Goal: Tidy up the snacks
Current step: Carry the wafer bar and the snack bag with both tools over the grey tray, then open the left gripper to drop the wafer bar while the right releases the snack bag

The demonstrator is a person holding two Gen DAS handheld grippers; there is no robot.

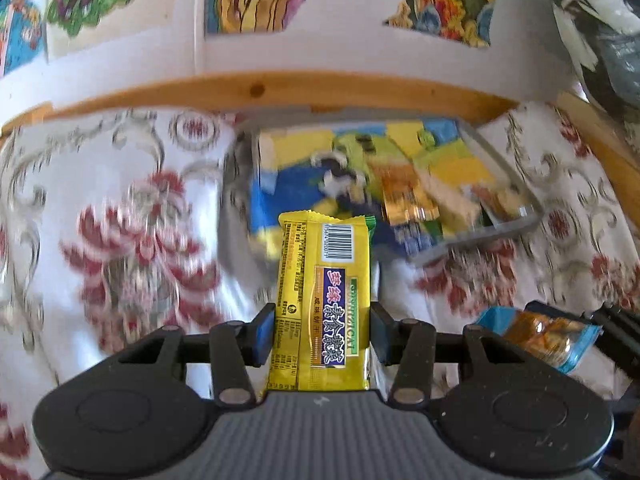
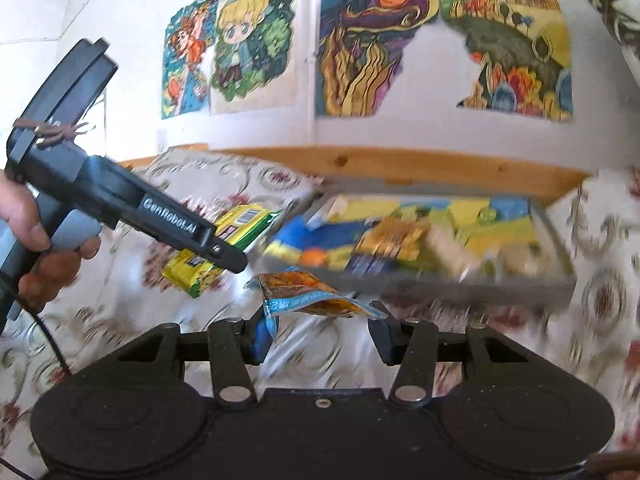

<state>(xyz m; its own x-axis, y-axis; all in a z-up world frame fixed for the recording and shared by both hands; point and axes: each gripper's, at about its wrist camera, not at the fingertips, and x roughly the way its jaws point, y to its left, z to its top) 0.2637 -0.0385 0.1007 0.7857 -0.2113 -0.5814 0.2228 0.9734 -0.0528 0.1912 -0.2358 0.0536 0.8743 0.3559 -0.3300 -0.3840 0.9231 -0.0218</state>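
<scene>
1. Holding a yellow snack packet (image 1: 324, 304) upright between the pads of our left hand-held gripper (image 1: 322, 334), we are seeing it clamped on both sides, barcode end away from us.
2. We are gripping a blue-edged orange snack pouch (image 2: 312, 292) in our right hand-held gripper (image 2: 320, 336); its left pad (image 2: 262, 338) is touching the pouch, while we cannot tell whether the right pad is pressing it.
3. We are facing a grey tray (image 2: 560, 284) just beyond both packets, already carrying blurred colourful snacks.
4. We are working over a floral cloth (image 1: 120, 240) on the worktop.
5. A person's hand (image 2: 36, 240) is squeezing the left tool's handle, and drawings (image 2: 372, 40) are hanging on the wall.
</scene>
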